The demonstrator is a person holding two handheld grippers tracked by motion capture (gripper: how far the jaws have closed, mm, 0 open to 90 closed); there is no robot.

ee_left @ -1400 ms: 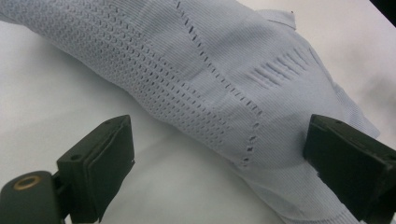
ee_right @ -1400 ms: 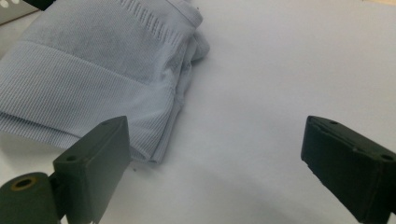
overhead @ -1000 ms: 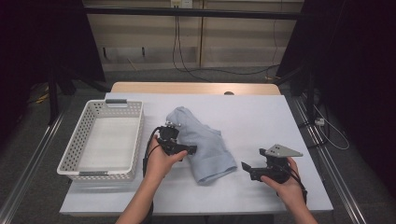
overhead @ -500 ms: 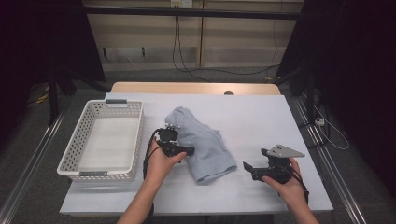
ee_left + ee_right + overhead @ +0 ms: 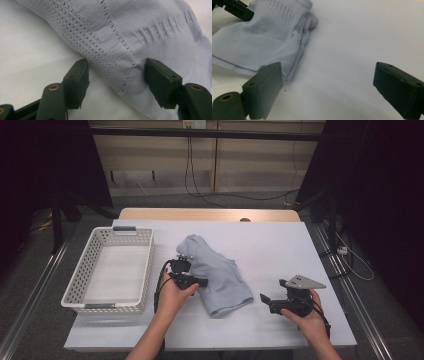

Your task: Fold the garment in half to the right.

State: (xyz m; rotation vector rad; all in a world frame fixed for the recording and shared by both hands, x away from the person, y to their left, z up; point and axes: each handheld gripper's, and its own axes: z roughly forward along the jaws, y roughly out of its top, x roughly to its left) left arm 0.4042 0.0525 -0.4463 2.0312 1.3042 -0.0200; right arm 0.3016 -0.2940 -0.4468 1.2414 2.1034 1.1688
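Left gripper [image 5: 116, 75] jaws closing around the light-blue knit garment's [image 5: 220, 275] edge, not yet pinched; right gripper [image 5: 266, 301] waits open, basket [image 5: 80, 292] empty.

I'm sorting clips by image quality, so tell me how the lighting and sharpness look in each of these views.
High view: table evenly lit, surroundings almost black, slightly soft. Left gripper view: the knit of the light blue garment is crisp, with faint shadow under its edge. Right gripper view: jaws near the lens look soft, and the left gripper sits dark at the top corner; no glare.
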